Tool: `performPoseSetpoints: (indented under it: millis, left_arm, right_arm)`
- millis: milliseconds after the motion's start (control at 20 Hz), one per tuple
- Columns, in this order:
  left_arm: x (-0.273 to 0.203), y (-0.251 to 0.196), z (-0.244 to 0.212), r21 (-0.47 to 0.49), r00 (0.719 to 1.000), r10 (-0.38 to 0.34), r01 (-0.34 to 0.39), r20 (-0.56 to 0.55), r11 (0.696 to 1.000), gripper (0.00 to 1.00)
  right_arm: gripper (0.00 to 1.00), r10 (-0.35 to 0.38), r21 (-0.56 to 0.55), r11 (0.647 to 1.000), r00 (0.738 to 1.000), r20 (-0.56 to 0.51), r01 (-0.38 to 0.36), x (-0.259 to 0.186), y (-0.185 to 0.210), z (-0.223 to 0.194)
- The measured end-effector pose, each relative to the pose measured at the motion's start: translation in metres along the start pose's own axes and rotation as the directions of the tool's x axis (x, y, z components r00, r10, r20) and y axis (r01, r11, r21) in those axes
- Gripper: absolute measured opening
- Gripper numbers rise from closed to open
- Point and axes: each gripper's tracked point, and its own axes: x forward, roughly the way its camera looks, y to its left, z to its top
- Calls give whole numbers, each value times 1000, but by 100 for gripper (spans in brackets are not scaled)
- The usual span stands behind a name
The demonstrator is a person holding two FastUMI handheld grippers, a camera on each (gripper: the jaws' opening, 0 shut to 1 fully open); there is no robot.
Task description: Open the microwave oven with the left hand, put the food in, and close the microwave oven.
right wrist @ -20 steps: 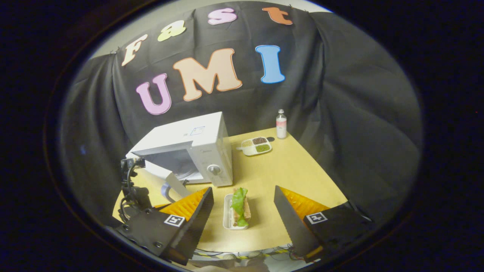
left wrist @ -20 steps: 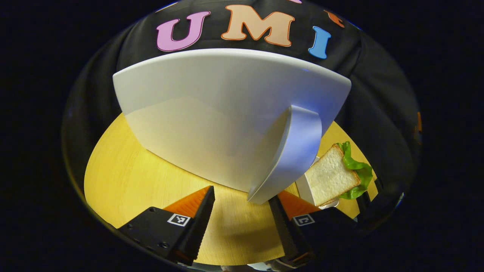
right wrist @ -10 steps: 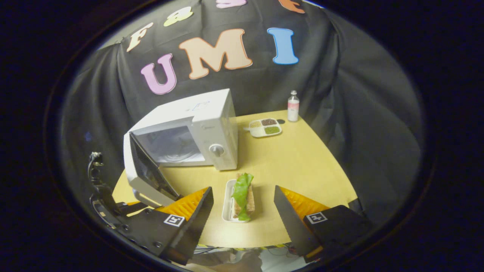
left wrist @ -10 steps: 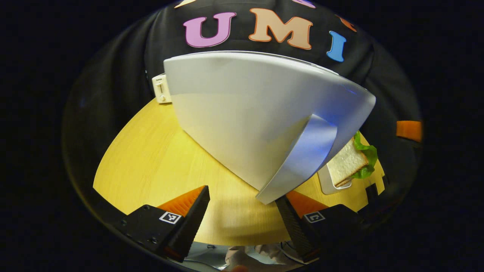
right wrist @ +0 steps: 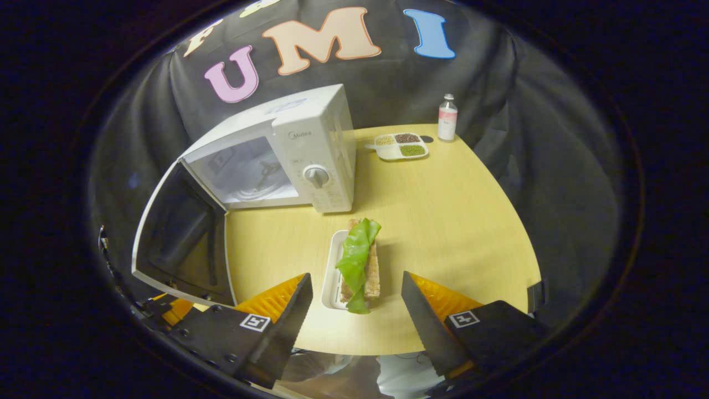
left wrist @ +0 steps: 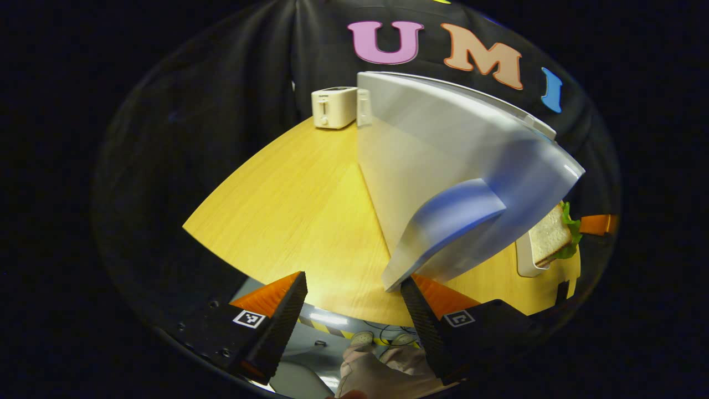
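Door stage done, judging by the right gripper view: microwave oven (right wrist: 293, 149) at upper left of centre with its door (right wrist: 177, 238) swung wide toward lower left, cavity (right wrist: 249, 174) bare apart from the turntable. In the left gripper view, door (left wrist: 443, 160) seen from outside at centre right, its handle (left wrist: 443, 233) running down to the inner edge of the lower-right finger; contact there impossible to confirm. Left tongs (left wrist: 354, 310) spread wide, nothing pinched between the fingers. Right tongs (right wrist: 354, 310) likewise spread wide and empty, aimed at the sandwich (right wrist: 360, 263) with its lettuce leaf, lying in a small white tray (right wrist: 331, 271) on the worktop (right wrist: 454, 216) just above the gap, in front of the oven and apart from it. Left to do: grasping the food, placing it in the cavity, swinging the door shut. Toaster (left wrist: 333, 107) at upper centre of the left gripper view; divided dish (right wrist: 400, 146) and bottle (right wrist: 447, 117) at upper right, well apart from the action.
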Motion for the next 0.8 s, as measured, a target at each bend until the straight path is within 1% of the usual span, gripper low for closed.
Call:
performPoseSetpoints:
  millis: [50,100,150,250,300,350,400,500,650,700,750,800]
  left_arm:
    - [-5,11,0,-30,1000,25,-25,4,999,100]
    - [-10,21,1,-59,999,49,-48,11,997,100]
    - [-15,34,2,-85,997,75,-73,15,994,100]
    - [-25,58,6,-124,990,140,-135,33,983,100]
    - [-32,69,9,-141,984,172,-164,43,976,100]
    - [-37,77,13,-163,978,200,-189,56,968,100]
    - [-46,83,19,-191,971,227,-210,70,959,100]
    - [-63,97,36,-250,954,277,-243,111,937,100]
    - [-94,110,60,-280,918,354,-297,181,913,100]
    - [-104,112,71,-286,905,370,-304,212,909,99]
    - [-111,113,79,-296,893,381,-306,241,905,100]
    - [-118,112,88,-305,884,385,-301,267,903,99]
  right_arm:
    - [100,4,-5,1000,1000,-17,-4,6,-1,-2]
    - [94,9,-7,1000,999,-36,-9,11,-1,-5]
    - [93,15,-4,1000,998,-56,-15,17,-1,-6]
    - [87,28,3,1000,995,-92,-28,26,0,-9]
    - [87,34,8,999,994,-104,-33,29,0,-11]
    - [97,40,10,999,992,-117,-39,32,1,-11]
    - [97,44,12,999,991,-128,-43,35,1,-12]
    - [97,55,17,998,986,-157,-53,41,3,-15]
    - [97,58,25,998,980,-190,-54,48,5,-18]
    - [97,53,26,998,977,-205,-49,51,3,-20]
    - [87,49,30,999,975,-217,-44,54,2,-21]
    - [87,62,46,998,971,-233,-53,56,5,-24]
